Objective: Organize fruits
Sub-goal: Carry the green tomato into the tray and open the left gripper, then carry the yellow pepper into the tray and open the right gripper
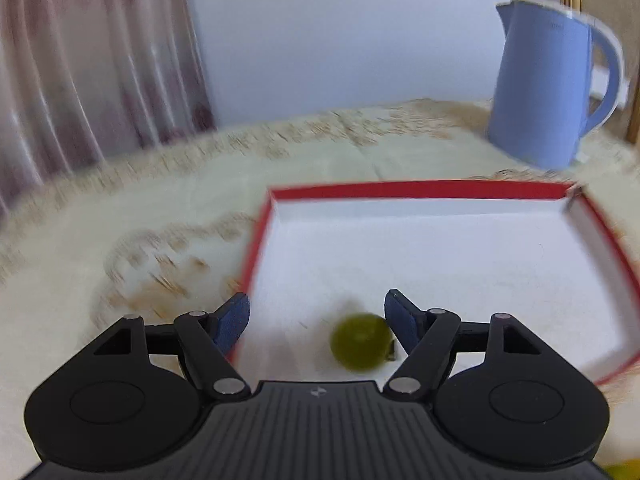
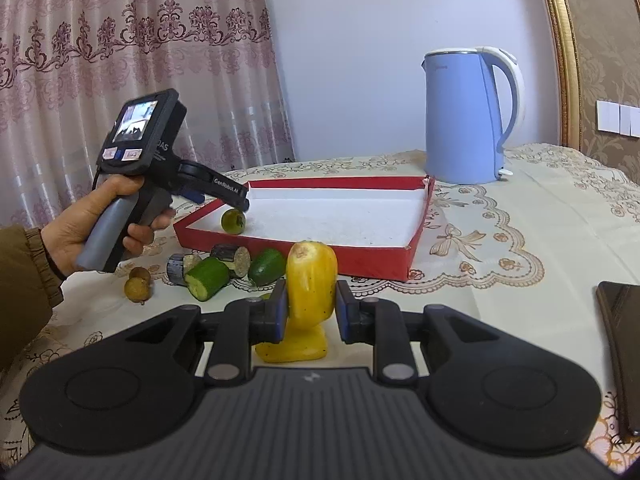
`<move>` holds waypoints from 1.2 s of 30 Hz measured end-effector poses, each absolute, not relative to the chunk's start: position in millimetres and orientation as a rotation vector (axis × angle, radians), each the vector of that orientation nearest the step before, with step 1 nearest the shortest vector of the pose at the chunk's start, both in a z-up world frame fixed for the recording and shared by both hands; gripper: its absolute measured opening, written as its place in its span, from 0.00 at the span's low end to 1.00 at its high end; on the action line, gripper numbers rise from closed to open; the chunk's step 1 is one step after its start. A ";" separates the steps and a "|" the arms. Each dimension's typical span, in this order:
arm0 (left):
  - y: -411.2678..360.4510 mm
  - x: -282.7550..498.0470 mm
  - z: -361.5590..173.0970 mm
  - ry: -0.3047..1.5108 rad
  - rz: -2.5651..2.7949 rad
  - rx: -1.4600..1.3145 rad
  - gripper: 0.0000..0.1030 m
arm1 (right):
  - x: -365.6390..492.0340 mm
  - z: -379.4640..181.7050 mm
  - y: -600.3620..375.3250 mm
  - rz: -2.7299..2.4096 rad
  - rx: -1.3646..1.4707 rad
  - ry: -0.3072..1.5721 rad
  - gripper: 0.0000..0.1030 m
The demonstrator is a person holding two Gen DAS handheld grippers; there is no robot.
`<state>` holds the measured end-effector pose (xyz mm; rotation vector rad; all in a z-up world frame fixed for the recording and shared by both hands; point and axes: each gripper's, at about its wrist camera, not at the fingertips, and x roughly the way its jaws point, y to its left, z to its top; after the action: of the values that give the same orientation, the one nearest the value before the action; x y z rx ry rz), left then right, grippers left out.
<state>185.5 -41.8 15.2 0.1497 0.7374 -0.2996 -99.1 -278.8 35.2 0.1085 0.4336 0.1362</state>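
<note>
Fruit is split between the box and the cloth. One small green fruit lies on the white floor of the red-walled box, near its front left corner. Your left gripper hangs just over that corner, its jaws well apart; the green fruit sits between the blue pads, close to the right one, and whether it touches that pad is too blurred to tell. In the right wrist view your left hand grips the handle of that gripper, and its tips reach the box edge right above the fruit.

Your right gripper is clamped on a yellow pepper, which stands upright between the pads, its lower part resting on the cloth in front of the box.

Just before the box's near wall, left of the pepper, lie two cucumber pieces, two dark eggplant chunks and, further left, two small brown round fruits, all bunched together.

Behind the box stands a blue kettle. A dark flat object lies at the right edge of the table.
</note>
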 end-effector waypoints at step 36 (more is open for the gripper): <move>16.9 -1.7 18.0 0.180 0.023 0.125 0.96 | -11.3 63.5 -266.2 0.154 0.037 0.397 0.23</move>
<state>-1.7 16.9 18.0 0.1248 0.1795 0.0232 -11.3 -266.2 63.5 0.0375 0.3971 0.1537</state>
